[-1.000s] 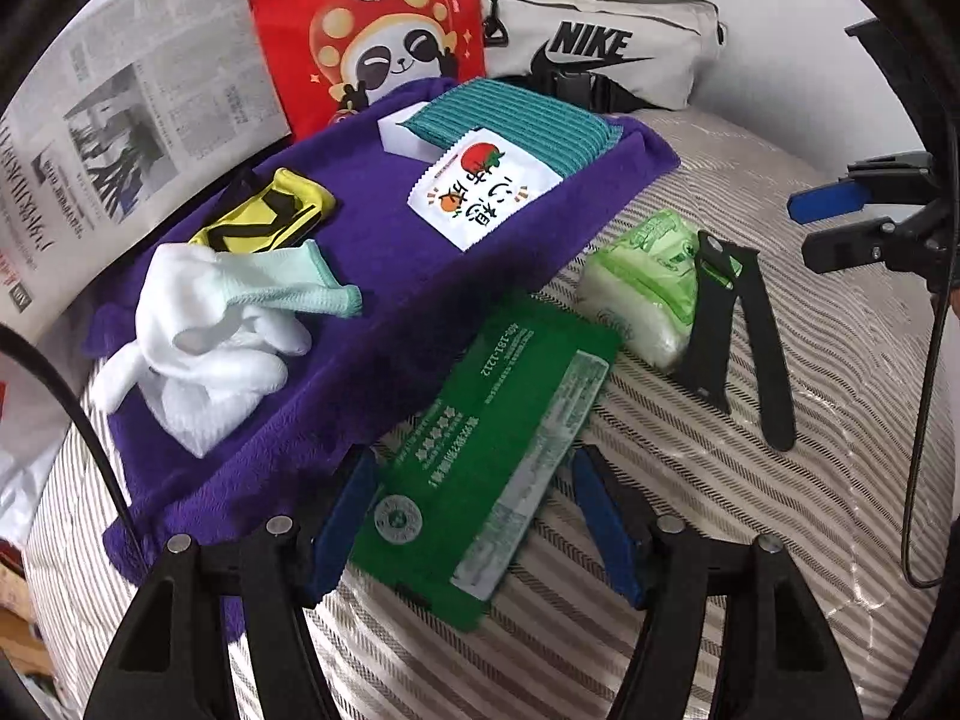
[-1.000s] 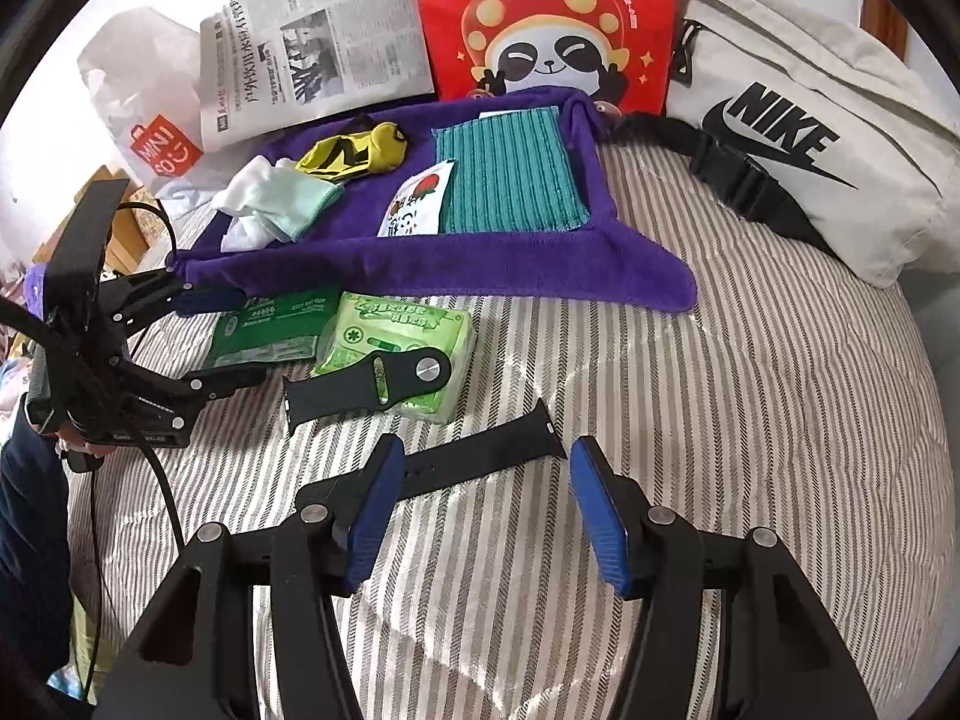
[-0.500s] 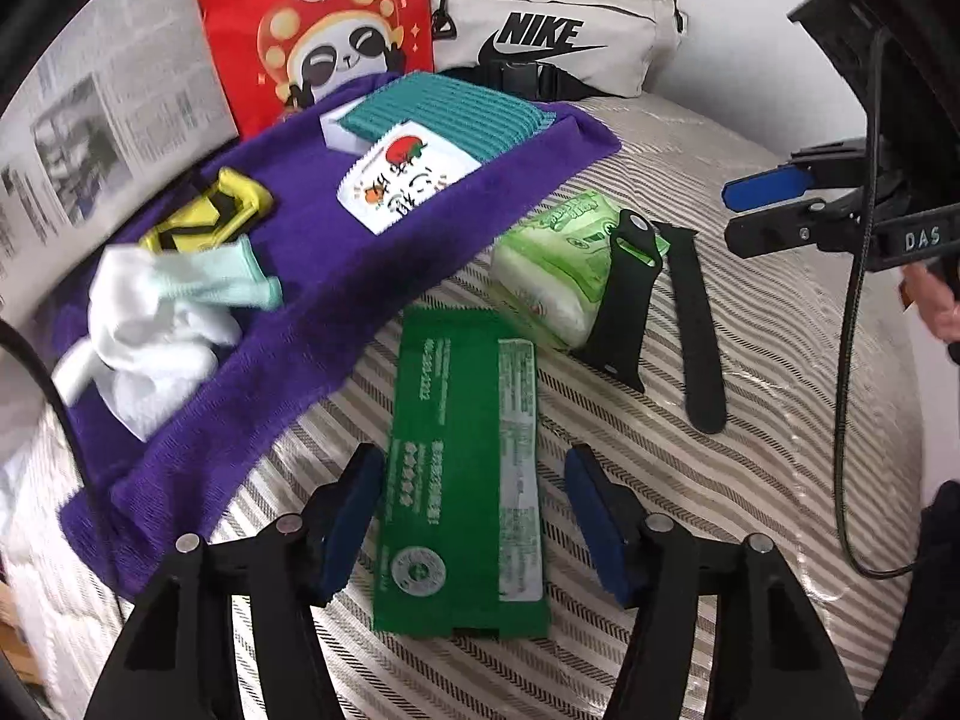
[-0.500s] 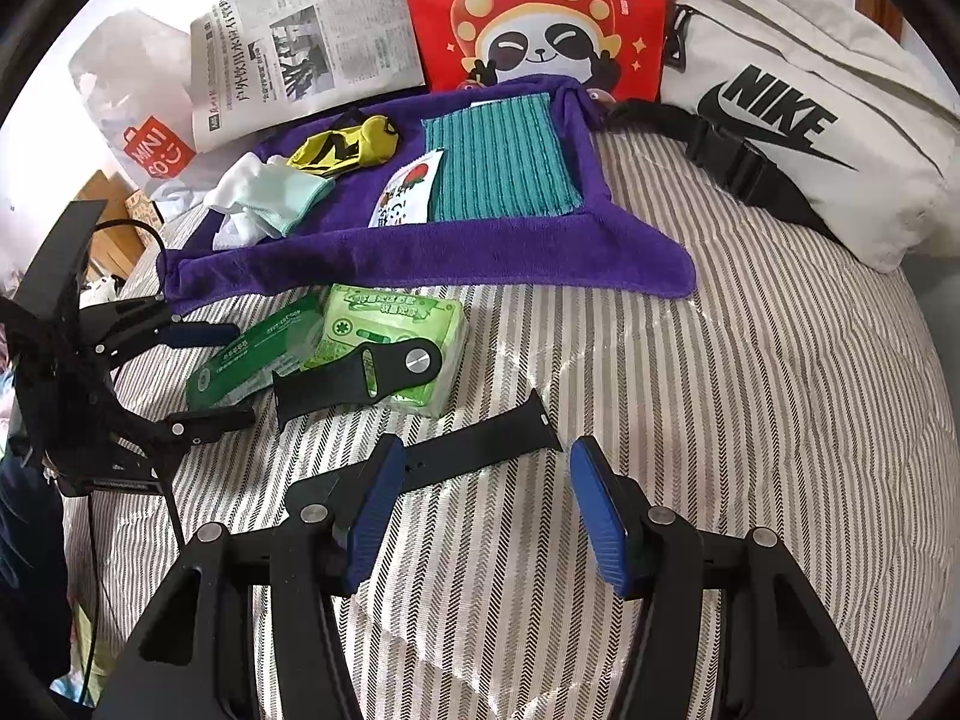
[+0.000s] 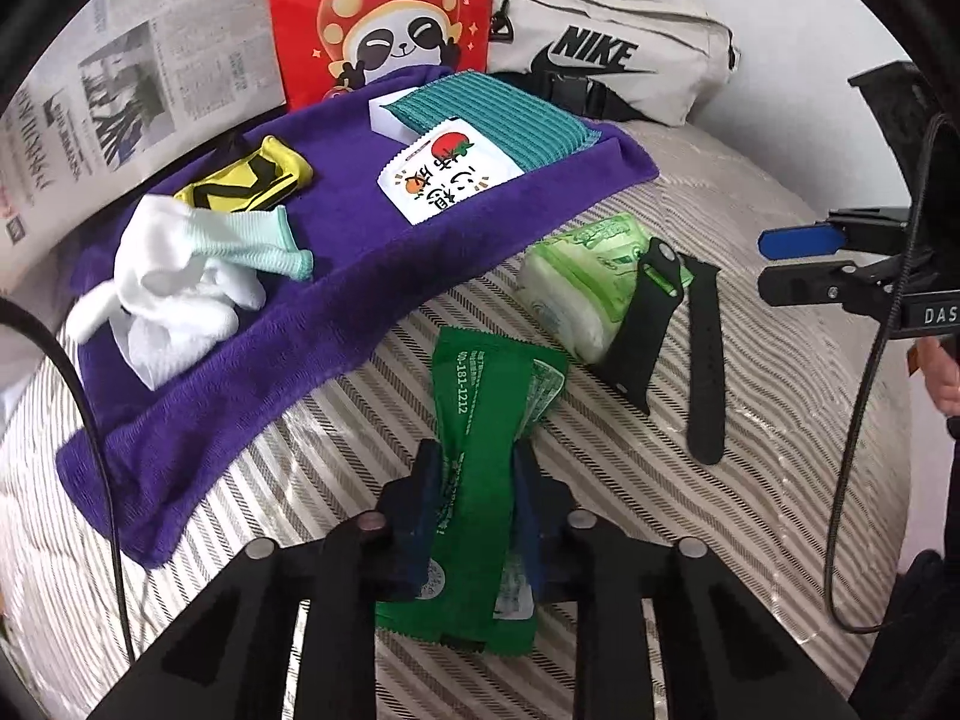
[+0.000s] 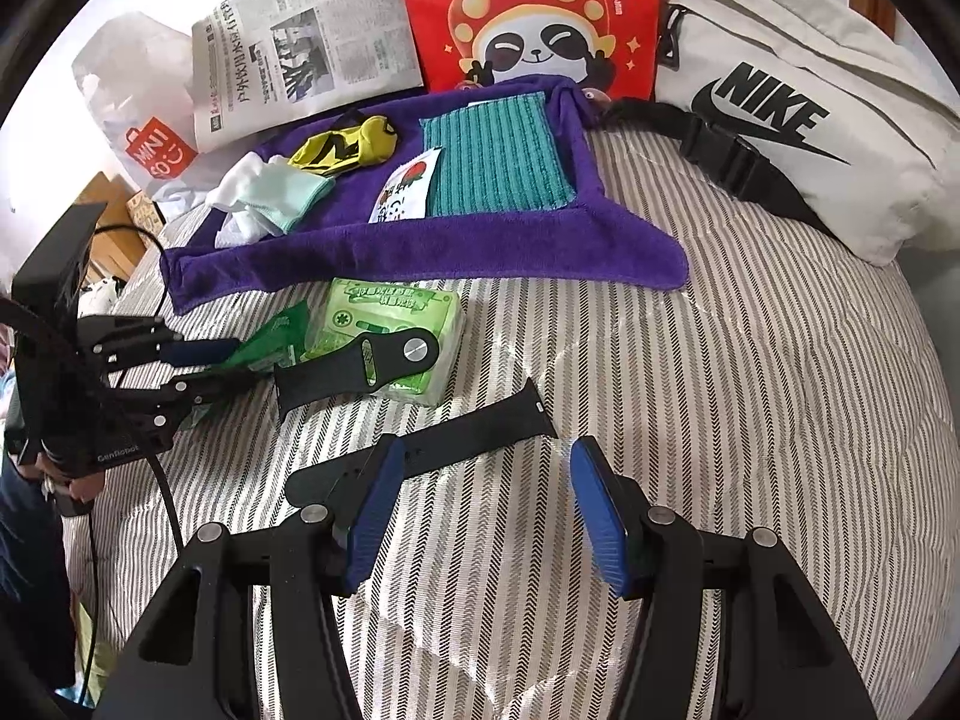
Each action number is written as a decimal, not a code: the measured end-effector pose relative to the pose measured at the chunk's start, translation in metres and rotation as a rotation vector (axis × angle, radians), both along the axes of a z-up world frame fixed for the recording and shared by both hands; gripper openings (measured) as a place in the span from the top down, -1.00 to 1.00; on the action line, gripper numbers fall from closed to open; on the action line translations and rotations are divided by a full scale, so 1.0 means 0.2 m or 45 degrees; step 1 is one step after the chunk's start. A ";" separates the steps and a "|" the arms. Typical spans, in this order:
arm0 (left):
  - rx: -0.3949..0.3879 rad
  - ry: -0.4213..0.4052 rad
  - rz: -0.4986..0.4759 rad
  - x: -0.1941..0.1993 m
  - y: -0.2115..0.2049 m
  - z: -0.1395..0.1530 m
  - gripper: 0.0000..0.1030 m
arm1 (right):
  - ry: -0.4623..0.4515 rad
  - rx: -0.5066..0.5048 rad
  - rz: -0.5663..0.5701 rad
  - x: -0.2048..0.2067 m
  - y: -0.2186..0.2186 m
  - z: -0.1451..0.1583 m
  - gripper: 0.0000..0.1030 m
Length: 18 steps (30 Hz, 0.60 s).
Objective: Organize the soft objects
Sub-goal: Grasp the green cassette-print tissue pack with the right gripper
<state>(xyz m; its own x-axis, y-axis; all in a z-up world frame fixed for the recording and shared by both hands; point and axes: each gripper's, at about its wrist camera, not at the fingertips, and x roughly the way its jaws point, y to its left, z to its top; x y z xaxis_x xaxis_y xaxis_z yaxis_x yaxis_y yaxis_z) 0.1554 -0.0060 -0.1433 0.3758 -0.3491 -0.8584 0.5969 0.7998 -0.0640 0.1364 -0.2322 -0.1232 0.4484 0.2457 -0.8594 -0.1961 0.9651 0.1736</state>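
A dark green flat packet (image 5: 486,384) lies on the striped bed below the purple towel (image 5: 270,360). My left gripper (image 5: 477,468) is closing, and its pads pinch the packet's near half so the foil buckles; the right wrist view shows this gripper (image 6: 222,366) at the left with the packet (image 6: 276,336) in it. On the towel lie white socks (image 5: 174,288), a yellow sock (image 5: 246,186), a teal cloth (image 5: 498,120) and a white sachet (image 5: 450,174). My right gripper (image 6: 480,498) stands open over bare bedding, with one black strap (image 6: 474,432) just past its left finger.
A light green tissue pack (image 6: 390,306) lies beside the packet with a second black strap (image 6: 360,366) draped on it. A red panda bag (image 5: 384,18), a Nike pouch (image 5: 600,54) and a newspaper (image 5: 120,102) line the back. A cable hangs from each gripper.
The left gripper's jaws have come together onto the green packet, which now buckles between the pads. The left view has rolled slightly. The right gripper has stayed as it was.
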 end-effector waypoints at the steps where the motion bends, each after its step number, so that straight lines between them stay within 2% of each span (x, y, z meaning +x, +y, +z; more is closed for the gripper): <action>1: -0.014 0.005 0.029 0.00 0.01 0.00 0.60 | 0.002 0.002 -0.003 0.00 0.00 0.00 -0.11; 6: -0.090 0.055 0.146 0.01 0.07 0.01 0.64 | 0.012 0.008 -0.004 0.00 0.01 -0.01 -0.11; 12: -0.059 0.039 0.254 -0.04 0.16 0.01 0.65 | 0.016 0.020 0.002 0.04 0.05 -0.02 -0.11; 18: -0.084 0.014 0.316 -0.09 0.26 0.07 0.64 | -0.009 -0.006 0.042 0.07 0.12 0.00 -0.11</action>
<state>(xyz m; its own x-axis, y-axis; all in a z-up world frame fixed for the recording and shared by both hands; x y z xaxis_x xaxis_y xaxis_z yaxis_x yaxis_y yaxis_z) 0.1375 0.0450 -0.1299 0.4477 -0.3026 -0.8414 0.3815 0.9157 -0.1263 0.1510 -0.2084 -0.1225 0.4461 0.2567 -0.8574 -0.2291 0.9588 0.1679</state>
